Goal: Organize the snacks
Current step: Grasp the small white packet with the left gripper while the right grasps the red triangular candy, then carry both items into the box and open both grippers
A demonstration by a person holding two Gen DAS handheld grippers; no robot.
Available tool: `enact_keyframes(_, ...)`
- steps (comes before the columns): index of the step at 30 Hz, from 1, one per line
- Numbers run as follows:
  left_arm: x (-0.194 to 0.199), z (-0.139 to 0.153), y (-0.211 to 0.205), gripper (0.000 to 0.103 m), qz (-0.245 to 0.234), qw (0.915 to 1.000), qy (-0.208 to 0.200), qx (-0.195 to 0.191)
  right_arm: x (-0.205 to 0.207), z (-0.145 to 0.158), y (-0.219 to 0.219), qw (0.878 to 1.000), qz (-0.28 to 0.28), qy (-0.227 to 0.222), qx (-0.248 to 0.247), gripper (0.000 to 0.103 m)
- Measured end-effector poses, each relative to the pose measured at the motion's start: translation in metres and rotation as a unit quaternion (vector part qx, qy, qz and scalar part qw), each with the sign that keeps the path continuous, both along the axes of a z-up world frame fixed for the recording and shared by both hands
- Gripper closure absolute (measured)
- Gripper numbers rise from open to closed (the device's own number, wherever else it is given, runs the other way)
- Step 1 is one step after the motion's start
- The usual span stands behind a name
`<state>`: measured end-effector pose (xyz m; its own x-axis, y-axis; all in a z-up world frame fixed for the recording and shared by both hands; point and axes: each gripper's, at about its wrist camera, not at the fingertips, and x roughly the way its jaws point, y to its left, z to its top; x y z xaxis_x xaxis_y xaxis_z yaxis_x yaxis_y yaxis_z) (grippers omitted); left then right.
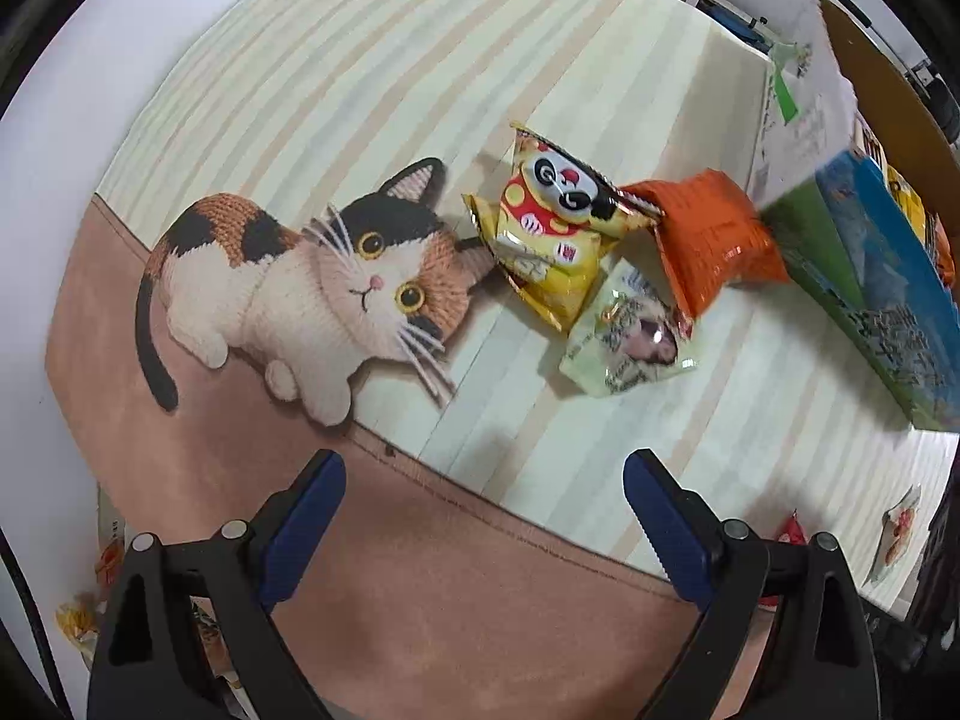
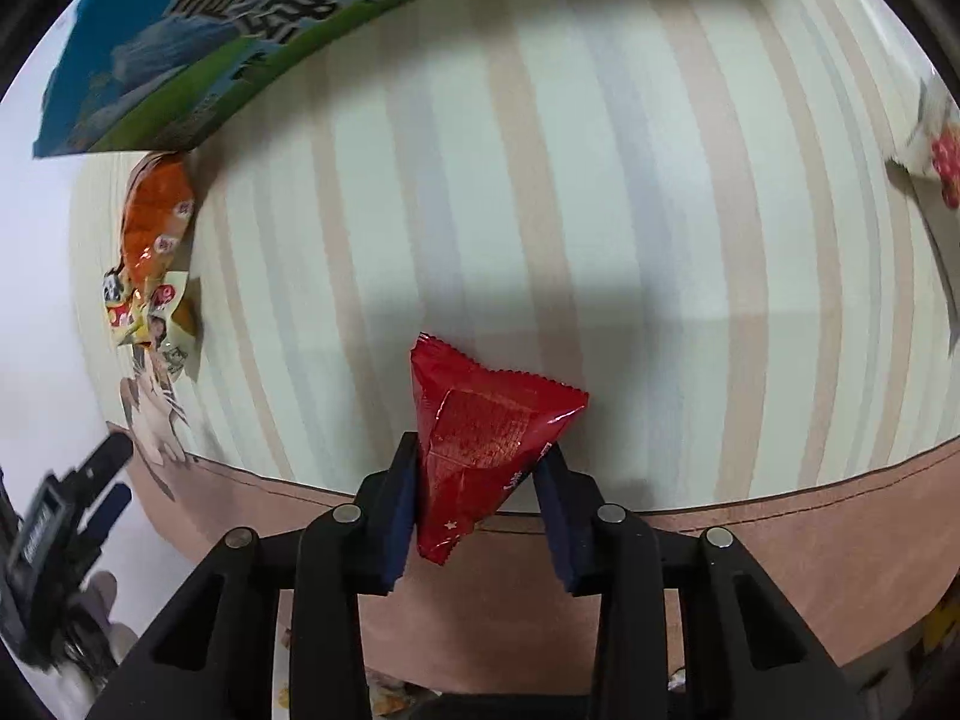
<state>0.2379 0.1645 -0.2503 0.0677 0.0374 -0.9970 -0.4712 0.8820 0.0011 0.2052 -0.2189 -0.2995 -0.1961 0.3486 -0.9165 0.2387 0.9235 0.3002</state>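
Note:
My right gripper (image 2: 477, 480) is shut on a red snack packet (image 2: 480, 438), holding it over the striped mat near its front edge. My left gripper (image 1: 483, 498) is open and empty above the mat. Ahead of it lies a pile of three snack packets: a yellow one (image 1: 549, 228), an orange one (image 1: 708, 234) and a pale green one (image 1: 630, 336). The pile also shows in the right wrist view, orange packet (image 2: 157, 213) at the far left. A blue and green box (image 1: 870, 276) stands right of the pile, also seen in the right view (image 2: 198, 30).
The mat (image 1: 372, 90) has a printed calico cat (image 1: 300, 276) and a brown border (image 1: 450, 570). A white packet with red print (image 2: 939, 144) lies at the right edge. My left gripper shows at the far left of the right wrist view (image 2: 90, 480). More packets lie below the table edge (image 1: 78, 618).

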Motion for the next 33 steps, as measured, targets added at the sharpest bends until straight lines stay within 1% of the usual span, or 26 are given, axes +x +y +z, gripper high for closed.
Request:
enact_keyframes(2,0.009,-0.002,0.001,0.008,-0.007,0.9999,-0.003,-0.007,0.002,0.001,0.009,1.000,0.005,-0.004,0.003,0.064)
enact_keyframes(5,0.030,-0.007,-0.005,0.008,-0.043,0.9990,-0.007,-0.007,0.012,0.002,0.019,1.000,0.015,-0.011,0.001,0.064)
enact_keyframes(9,0.060,-0.023,-0.021,0.008,-0.095,0.9953,0.009,-0.016,0.022,0.004,0.026,1.000,0.022,-0.016,0.000,0.064)
enact_keyframes(13,0.081,-0.039,-0.033,0.008,-0.121,0.9923,0.025,-0.006,0.030,0.006,0.028,1.000,0.022,-0.019,-0.003,0.064)
enact_keyframes(14,0.085,-0.041,-0.036,0.011,-0.128,0.9914,0.026,-0.005,0.032,0.007,0.028,1.000,0.022,-0.019,-0.003,0.064)
enact_keyframes(16,0.090,-0.045,-0.042,0.013,-0.139,0.9898,0.031,-0.001,0.036,0.010,0.020,1.000,0.022,-0.020,-0.003,0.064)
enact_keyframes(18,0.092,-0.046,-0.050,0.022,-0.147,0.9886,0.034,-0.003,0.039,0.011,0.016,1.000,0.020,-0.020,-0.003,0.064)
enact_keyframes(19,0.095,-0.046,-0.055,0.025,-0.147,0.9874,0.054,-0.016,0.040,0.012,0.014,1.000,0.019,-0.020,-0.004,0.064)
enact_keyframes(20,0.095,-0.046,-0.058,0.031,-0.152,0.9867,0.055,-0.016,0.040,0.012,0.012,1.000,0.018,-0.021,-0.004,0.064)
enact_keyframes(21,0.095,-0.046,-0.062,0.040,-0.157,0.9860,0.053,-0.016,0.040,0.012,0.010,1.000,0.016,-0.020,-0.005,0.064)
enact_keyframes(22,0.095,-0.045,-0.065,0.045,-0.161,0.9855,0.053,-0.018,0.041,0.012,0.008,1.000,0.016,-0.020,-0.005,0.064)
enact_keyframes(23,0.094,-0.043,-0.070,0.057,-0.165,0.9848,0.051,-0.021,0.041,0.012,0.006,1.000,0.017,-0.019,-0.006,0.064)
enact_keyframes(24,0.094,-0.042,-0.075,0.062,-0.169,0.9841,0.051,-0.021,0.041,0.013,0.004,1.000,0.015,-0.019,-0.006,0.064)
enact_keyframes(25,0.093,-0.040,-0.081,0.063,-0.172,0.9836,0.052,-0.018,0.042,0.014,0.002,1.000,0.015,-0.020,-0.005,0.064)
enact_keyframes(26,0.091,-0.040,-0.084,0.065,-0.176,0.9819,0.067,-0.020,0.042,0.015,-0.001,1.000,0.014,-0.021,-0.004,0.064)
enact_keyframes(28,0.083,-0.039,-0.093,0.065,-0.173,0.9826,0.065,-0.021,0.042,0.017,-0.004,1.000,0.010,-0.024,-0.003,0.065)
enact_keyframes(33,0.066,-0.036,-0.084,0.067,-0.139,0.9868,0.068,-0.046,0.043,0.030,-0.015,0.999,0.013,-0.034,0.003,0.065)
